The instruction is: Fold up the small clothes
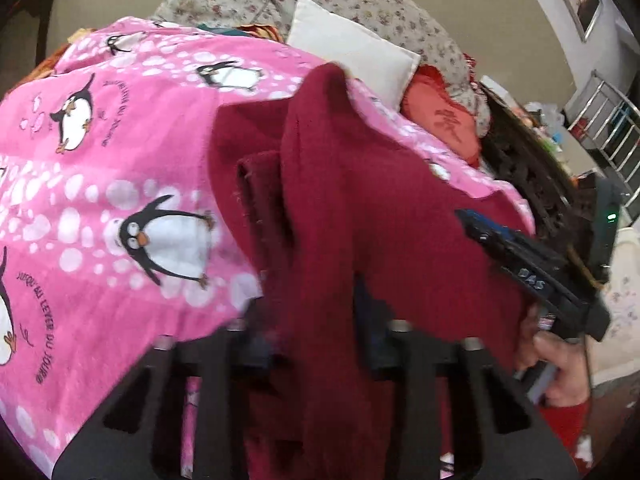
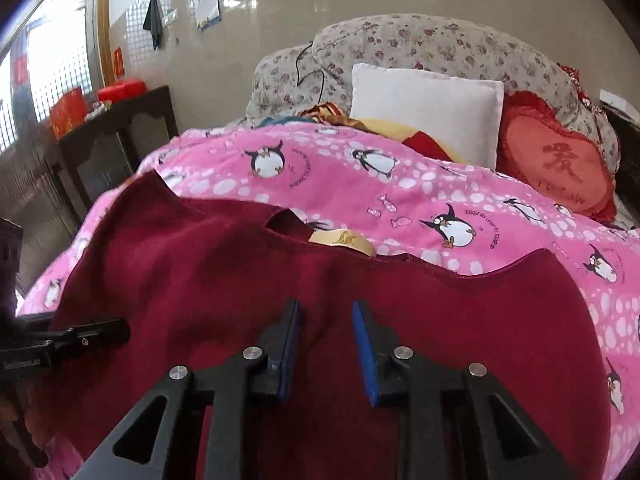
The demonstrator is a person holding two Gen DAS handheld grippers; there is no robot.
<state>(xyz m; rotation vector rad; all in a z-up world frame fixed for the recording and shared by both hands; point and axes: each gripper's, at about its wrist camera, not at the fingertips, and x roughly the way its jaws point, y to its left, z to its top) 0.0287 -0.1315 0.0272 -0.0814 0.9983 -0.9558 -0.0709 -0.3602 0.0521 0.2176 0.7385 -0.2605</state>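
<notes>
Left gripper [image 1: 316, 312] clamped on maroon garment [image 2: 248, 280] — right gripper [image 2: 326, 344] jaws apart.

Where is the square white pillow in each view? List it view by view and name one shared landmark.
Left wrist view: the square white pillow sits upper centre, behind the raised dark red knitted garment.
Right wrist view: it stands upper centre-right, beyond the pink penguin blanket.
Shared landmark: the red heart-shaped cushion, immediately right of the pillow in both.
</notes>
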